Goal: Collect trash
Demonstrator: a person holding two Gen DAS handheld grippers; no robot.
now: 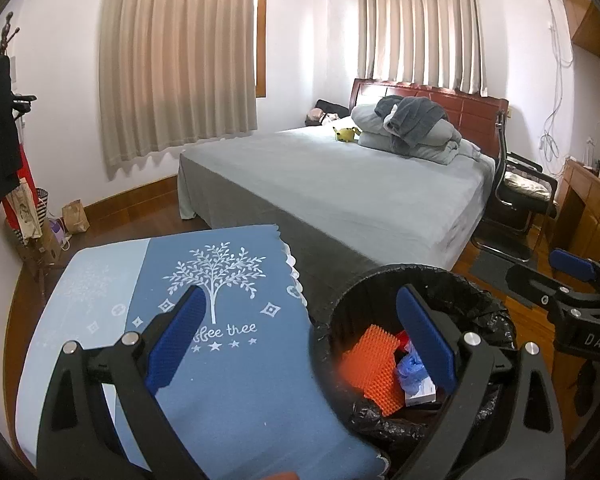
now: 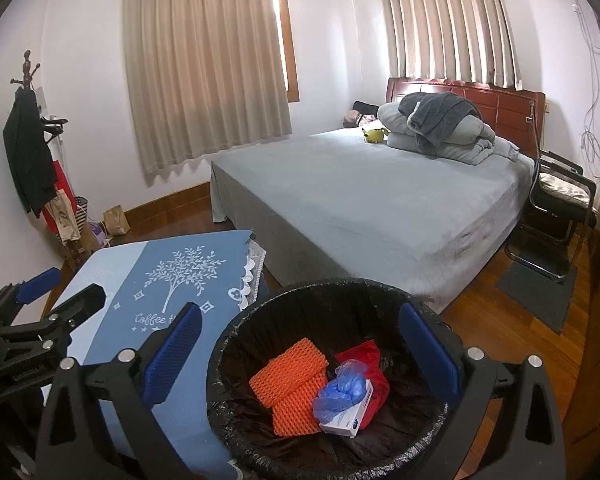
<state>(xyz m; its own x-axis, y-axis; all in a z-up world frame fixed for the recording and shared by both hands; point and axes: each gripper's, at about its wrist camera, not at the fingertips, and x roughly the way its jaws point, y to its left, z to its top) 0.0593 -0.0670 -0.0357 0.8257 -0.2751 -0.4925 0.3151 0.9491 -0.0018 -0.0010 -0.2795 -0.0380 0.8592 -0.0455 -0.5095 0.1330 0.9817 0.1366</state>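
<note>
A round black bin (image 2: 260, 312) lined with a black bag stands beside the table; it also shows in the left wrist view (image 1: 364, 280). Inside lie orange foam netting (image 2: 290, 380), a crumpled blue glove (image 2: 342, 390), a small white box (image 2: 350, 420) and something red (image 2: 364, 356). My right gripper (image 2: 300, 356) is open and empty, held above the bin. My left gripper (image 1: 304, 336) is open and empty, straddling the table edge and the bin's rim. The netting (image 1: 370, 364) shows in the left view too.
The table carries a blue cloth (image 1: 228, 360) with a white tree print. A grey-covered bed (image 2: 380, 208) with folded bedding stands behind. A black chair (image 2: 560, 208) and a dark mat (image 2: 536, 292) are at right. A coat rack (image 2: 30, 144) stands at left.
</note>
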